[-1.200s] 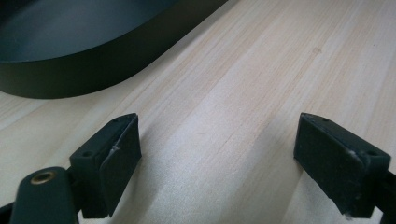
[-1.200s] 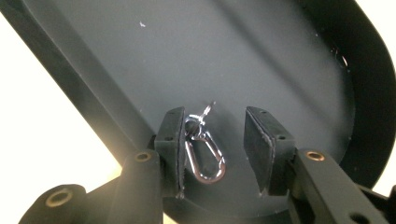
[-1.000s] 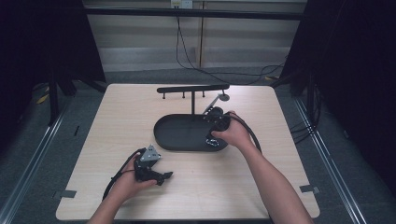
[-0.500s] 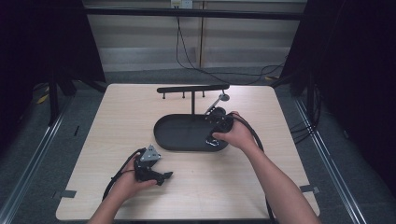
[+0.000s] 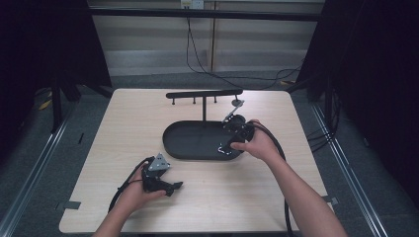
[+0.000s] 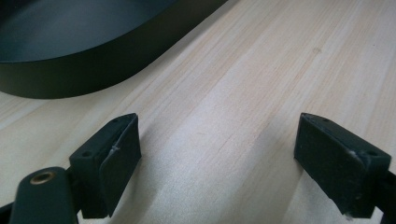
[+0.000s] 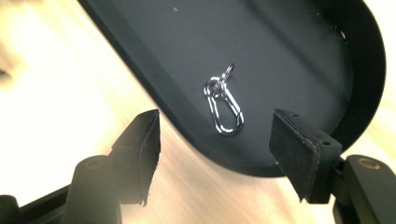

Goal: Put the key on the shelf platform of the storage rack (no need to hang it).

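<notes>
The right gripper (image 7: pixel 215 158) hangs with jaws wide apart over the tray's (image 7: pixel 299 42) rounded end, empty. Just above it, at frame centre, a silver carabiner (image 7: pixel 224 108) lies on the tray floor. The left gripper (image 6: pixel 219 161), also spread wide, rests low on the counter (image 6: pixel 261 70).

High view overlooks the table (image 5: pixel 123 148); both gripper views closely share the tray (image 5: pixel 190 143).
</notes>
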### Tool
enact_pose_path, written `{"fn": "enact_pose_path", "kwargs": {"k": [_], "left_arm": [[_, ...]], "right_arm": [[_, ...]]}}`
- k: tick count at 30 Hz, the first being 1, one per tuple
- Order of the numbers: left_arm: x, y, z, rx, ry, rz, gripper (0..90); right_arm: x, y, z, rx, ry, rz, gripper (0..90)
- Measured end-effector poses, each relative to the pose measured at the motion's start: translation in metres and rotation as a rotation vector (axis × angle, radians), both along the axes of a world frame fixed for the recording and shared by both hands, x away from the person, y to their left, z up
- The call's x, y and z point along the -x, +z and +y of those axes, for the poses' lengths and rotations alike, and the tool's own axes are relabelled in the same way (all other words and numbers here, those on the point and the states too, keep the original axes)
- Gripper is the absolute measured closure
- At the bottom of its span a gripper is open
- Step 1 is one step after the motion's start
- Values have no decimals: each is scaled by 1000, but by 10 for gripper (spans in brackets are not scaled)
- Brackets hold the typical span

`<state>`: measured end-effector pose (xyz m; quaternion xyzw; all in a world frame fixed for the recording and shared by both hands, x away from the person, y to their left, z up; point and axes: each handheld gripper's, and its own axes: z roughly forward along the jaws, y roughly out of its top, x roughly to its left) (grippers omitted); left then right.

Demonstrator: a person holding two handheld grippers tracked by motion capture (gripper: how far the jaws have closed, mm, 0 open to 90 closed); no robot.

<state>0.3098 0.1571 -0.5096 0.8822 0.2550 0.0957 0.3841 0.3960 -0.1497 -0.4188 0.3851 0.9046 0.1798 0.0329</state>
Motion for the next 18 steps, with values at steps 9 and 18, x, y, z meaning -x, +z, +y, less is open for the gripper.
{"fn": "enact_pose_path", "kwargs": {"k": [9, 18], "left_arm": [[0, 0, 0, -2, 1, 0, 144], [0, 0, 0, -5, -4, 0, 143]], "right_arm": [[9, 3, -11, -2, 1, -2, 325], [17, 8, -22, -20, -5, -12, 319]]}}
